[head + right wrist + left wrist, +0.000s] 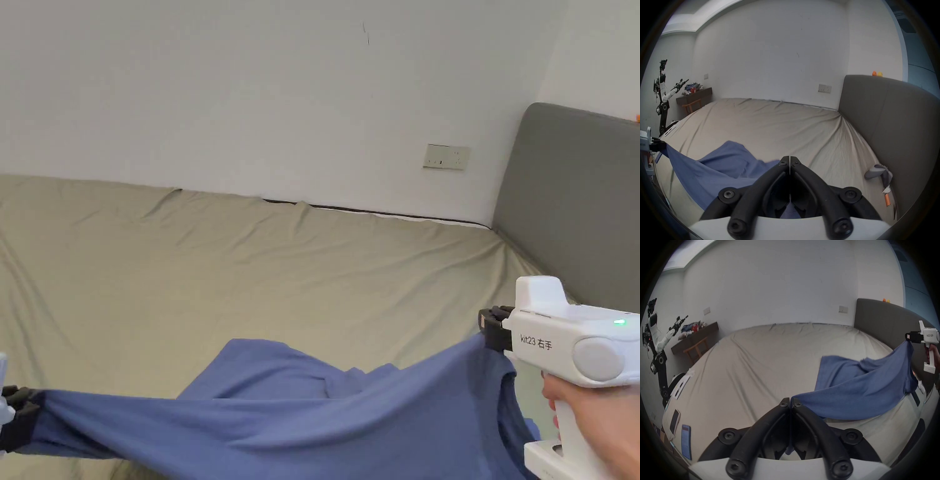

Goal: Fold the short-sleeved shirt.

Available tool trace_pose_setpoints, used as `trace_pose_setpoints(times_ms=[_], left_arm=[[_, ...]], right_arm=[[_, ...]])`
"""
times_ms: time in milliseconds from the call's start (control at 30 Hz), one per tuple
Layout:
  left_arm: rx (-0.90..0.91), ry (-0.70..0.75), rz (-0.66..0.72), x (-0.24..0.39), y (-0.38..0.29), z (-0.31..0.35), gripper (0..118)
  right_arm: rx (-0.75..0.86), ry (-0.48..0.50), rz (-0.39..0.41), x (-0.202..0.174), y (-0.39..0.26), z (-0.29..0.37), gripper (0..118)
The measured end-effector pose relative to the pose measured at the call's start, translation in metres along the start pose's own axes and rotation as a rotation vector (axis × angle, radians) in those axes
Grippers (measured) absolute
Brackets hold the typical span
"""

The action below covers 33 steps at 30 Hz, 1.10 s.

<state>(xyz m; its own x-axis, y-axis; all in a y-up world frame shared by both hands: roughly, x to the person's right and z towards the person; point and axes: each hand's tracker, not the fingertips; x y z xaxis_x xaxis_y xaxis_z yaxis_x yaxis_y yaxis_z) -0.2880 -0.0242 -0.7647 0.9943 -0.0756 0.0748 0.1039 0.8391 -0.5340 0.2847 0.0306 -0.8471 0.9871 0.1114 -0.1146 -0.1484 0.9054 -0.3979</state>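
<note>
**Both grippers pinch the blue shirt above the bed**

Fingers [797, 404] of the left gripper [790, 404] are pressed together, blue cloth caught between them. Over on the other side, the right gripper [789, 162] has its jaws closed tight on fabric too. The short-sleeved shirt [350, 419] hangs stretched between the two, its top edge taut, its far part lying rumpled on the beige bed sheet [250, 275]. A grey headboard [575, 200] stands at right.

A bedroom: a wide bed [250, 269] with padded grey headboard [575, 200], plain white walls [281, 94]
</note>
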Motion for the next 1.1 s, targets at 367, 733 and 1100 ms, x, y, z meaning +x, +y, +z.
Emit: trace_pose_setpoints(times_ms=[367,733,1100], left_arm=[[0.239,0.014,-0.039,0.008,0.134,0.048,0],[0.344,0.104,-0.055,0.001,0.294,0.047,0],[0.373,0.204,-0.023,-0.028,0.370,-0.001,0]], right_arm=[[0.201,-0.001,-0.036,0.024,0.118,0.059,0],[0.418,-0.053,-0.038,0.038,0.279,0.092,0],[0.479,-0.143,-0.037,0.050,0.332,0.047,0]])
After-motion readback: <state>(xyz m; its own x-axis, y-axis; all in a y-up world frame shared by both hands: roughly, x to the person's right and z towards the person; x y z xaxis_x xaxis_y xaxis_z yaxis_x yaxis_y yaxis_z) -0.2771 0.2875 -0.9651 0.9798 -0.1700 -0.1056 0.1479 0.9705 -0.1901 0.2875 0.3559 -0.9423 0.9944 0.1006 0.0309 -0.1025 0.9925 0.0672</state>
